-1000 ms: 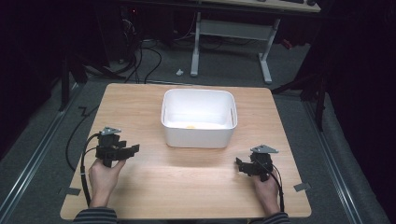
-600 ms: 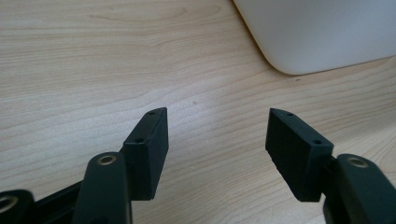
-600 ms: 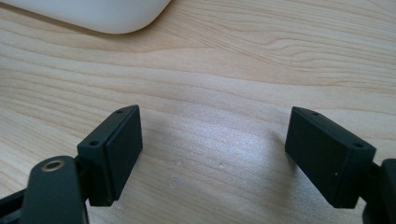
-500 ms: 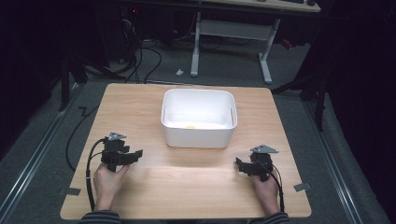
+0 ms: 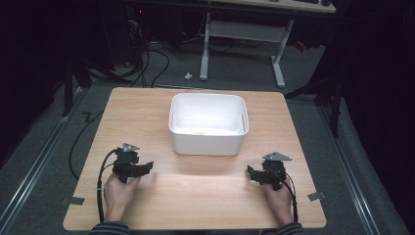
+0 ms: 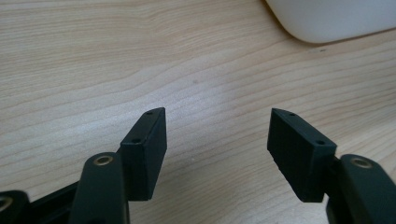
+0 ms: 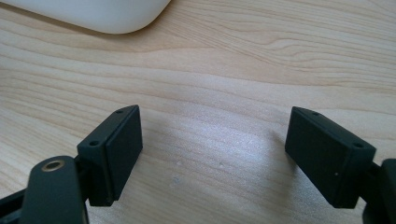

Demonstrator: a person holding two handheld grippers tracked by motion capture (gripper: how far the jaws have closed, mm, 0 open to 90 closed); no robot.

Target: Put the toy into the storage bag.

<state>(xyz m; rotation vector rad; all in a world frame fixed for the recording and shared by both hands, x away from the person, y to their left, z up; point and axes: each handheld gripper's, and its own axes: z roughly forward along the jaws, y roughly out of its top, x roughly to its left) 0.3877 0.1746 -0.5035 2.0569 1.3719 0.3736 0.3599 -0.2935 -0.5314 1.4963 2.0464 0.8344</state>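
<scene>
Fingers of my left gripper (image 5: 145,167) just opening, nothing between; right gripper (image 5: 250,174) fingers open, empty. White bin (image 5: 208,147) ahead between both, long axis crosswise, left nearer.

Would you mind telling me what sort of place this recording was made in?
Probably a lab or workshop set up for recording: a bare wooden table holding a white tub, loose cables on the carpeted floor, and a metal desk frame behind, in a dark room.
</scene>
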